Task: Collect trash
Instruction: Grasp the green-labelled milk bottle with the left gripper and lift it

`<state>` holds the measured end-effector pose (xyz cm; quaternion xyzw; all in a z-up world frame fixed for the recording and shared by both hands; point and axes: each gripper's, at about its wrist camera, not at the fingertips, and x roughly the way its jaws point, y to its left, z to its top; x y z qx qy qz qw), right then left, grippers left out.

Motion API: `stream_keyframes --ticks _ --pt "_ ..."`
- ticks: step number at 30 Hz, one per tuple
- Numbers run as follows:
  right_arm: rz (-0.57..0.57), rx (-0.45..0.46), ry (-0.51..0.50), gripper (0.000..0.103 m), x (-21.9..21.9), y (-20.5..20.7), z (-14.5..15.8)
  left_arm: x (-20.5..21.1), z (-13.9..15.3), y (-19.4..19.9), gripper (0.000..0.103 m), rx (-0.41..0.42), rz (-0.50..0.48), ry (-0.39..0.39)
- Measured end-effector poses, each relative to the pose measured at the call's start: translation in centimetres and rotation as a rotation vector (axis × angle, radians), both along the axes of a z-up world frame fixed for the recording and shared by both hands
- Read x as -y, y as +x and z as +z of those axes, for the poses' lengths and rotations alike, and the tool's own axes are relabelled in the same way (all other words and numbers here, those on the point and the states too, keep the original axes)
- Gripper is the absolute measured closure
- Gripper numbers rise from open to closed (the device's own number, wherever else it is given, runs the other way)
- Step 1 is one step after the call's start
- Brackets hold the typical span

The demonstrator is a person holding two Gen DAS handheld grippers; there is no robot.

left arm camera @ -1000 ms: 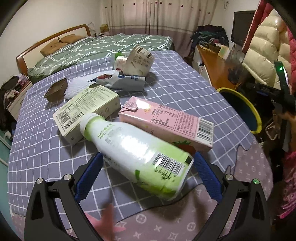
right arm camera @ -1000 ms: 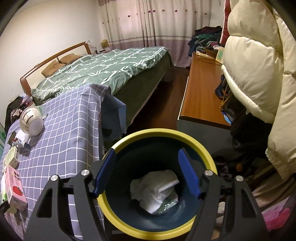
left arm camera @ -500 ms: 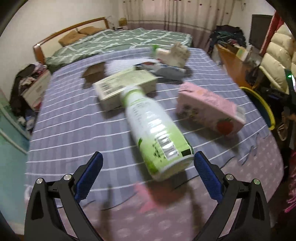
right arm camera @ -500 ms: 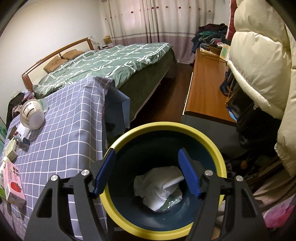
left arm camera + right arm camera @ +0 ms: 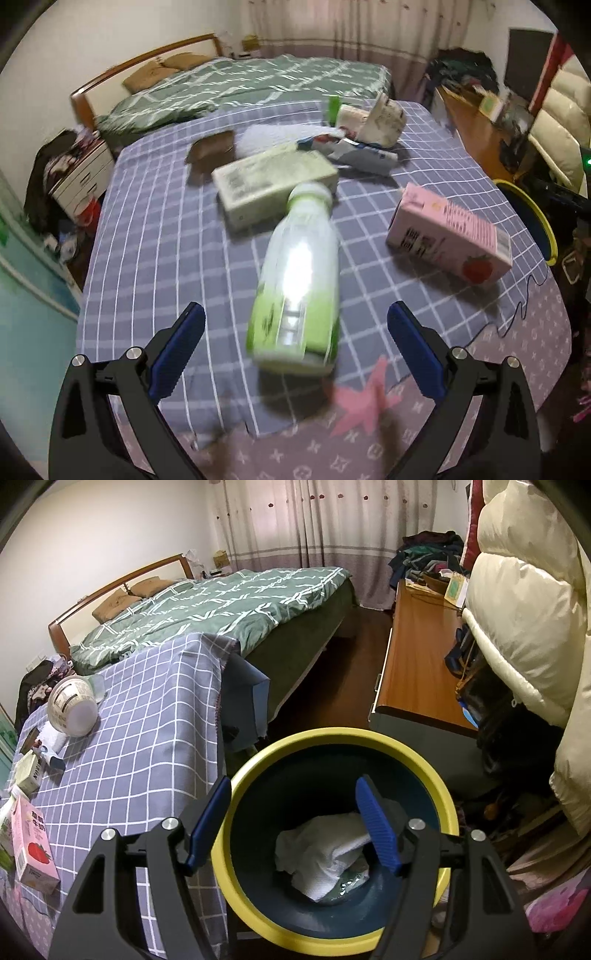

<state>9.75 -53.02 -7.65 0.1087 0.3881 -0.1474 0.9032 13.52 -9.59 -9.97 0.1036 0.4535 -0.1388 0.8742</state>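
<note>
Swinging round, the left hand-held gripper [image 5: 295, 343] now lines up wide-open astride the green bottle [image 5: 299, 280]; closing off-centre could roll it away.

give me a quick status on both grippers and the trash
Left gripper open, green bottle lying between jaws, ungripped. Right gripper open, empty, over bin. Nothing blocking.

Each gripper, left [image 5: 295, 334] and right [image 5: 293, 821], is built of black angular arms, studded with silver screws and tipped with ribbed blue pads [image 5: 413, 349].
</note>
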Motion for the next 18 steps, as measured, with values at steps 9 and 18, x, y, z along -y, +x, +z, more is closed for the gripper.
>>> stream_keyframes --ticks 9,18 --pt "0.019 -0.017 0.018 0.036 -0.1 0.4 -0.9 2.1 -2.4 6.0 0.027 -0.204 -0.078 0.070" --pt "0.015 -0.030 0.037 0.036 0.6 0.4 -1.6 3.0 -3.7 6.7 0.051 -0.276 -0.112 0.128"
